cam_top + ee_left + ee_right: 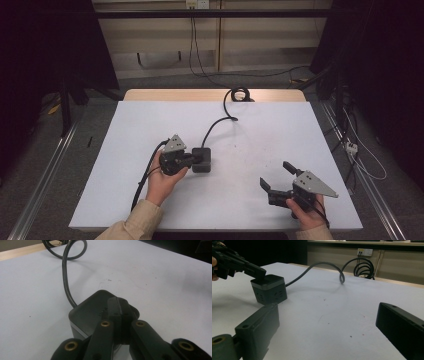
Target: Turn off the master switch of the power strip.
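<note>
Landmark: the black socket cube (202,159), sitting near the middle of the white counter (150,120), resting flat on its base.

Left tool (192,159): just left of the cube, held in the person's left hand (161,181), grey three-cornered plate on top. Its tips reach onto the cube's top face. In the left gripper view the two black jaws are pressed together with no gap and nothing between them, their joined tips lying over the top of the cube (92,312). The right gripper view shows the same: closed tips (259,273) touching down on the cube's upper surface (268,288), not clamped around it.

Cube detail: dark top, paler band beneath it, socket holes on the side faces seen in the right gripper view.

Cable (216,126): leaves the cube's far side, curves away across the counter, loops once, and ends in a coil (239,94) at the counter's far edge, well beyond the cube.

Right tool (278,177): well to the right of the cube and nearer the person, held in the right hand (309,215). Jaws spread wide, nothing between them; bare counter lies between the two black jaws in the right gripper view.
</note>
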The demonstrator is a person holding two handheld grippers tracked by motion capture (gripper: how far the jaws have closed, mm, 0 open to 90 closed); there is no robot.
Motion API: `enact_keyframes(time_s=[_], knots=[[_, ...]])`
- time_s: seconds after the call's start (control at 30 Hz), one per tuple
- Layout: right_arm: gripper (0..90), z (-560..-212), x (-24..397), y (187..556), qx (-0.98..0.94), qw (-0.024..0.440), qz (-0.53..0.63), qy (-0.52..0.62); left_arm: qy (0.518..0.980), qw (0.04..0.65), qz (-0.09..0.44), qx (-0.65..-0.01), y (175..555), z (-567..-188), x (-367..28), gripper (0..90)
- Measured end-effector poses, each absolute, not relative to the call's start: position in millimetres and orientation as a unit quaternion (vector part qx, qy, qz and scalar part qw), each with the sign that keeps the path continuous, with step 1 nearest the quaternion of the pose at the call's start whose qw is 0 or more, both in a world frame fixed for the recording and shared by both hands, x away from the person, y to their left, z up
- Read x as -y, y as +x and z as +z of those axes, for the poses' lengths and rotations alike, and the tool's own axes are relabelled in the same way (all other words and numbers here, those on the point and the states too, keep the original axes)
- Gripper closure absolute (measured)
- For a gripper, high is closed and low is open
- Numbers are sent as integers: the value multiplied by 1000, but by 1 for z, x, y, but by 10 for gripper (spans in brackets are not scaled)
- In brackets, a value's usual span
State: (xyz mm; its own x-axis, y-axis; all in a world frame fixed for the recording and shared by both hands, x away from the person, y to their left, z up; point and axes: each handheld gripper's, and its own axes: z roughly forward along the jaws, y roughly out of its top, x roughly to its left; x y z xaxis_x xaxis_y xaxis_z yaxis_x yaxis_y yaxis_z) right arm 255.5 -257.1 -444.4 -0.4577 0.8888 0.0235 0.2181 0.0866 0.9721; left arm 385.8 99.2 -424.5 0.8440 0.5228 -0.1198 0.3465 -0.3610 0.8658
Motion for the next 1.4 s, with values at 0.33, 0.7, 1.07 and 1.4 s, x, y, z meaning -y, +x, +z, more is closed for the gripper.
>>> enact_keyframes(time_s=[0.33,0.7,1.07,1.4], knots=[[46,-444,256,255,-667,315,532,416,822,495,96,-264,384,-424,-98,900],[46,-444,256,255,-667,316,531,417,821,496,94,-267,385,-424,-98,900],[46,-444,256,254,-667,315,531,416,823,492,100,-265,384,-423,-97,900],[47,-444,257,253,-667,318,529,418,818,500,89,-269,385,-423,-98,900]])
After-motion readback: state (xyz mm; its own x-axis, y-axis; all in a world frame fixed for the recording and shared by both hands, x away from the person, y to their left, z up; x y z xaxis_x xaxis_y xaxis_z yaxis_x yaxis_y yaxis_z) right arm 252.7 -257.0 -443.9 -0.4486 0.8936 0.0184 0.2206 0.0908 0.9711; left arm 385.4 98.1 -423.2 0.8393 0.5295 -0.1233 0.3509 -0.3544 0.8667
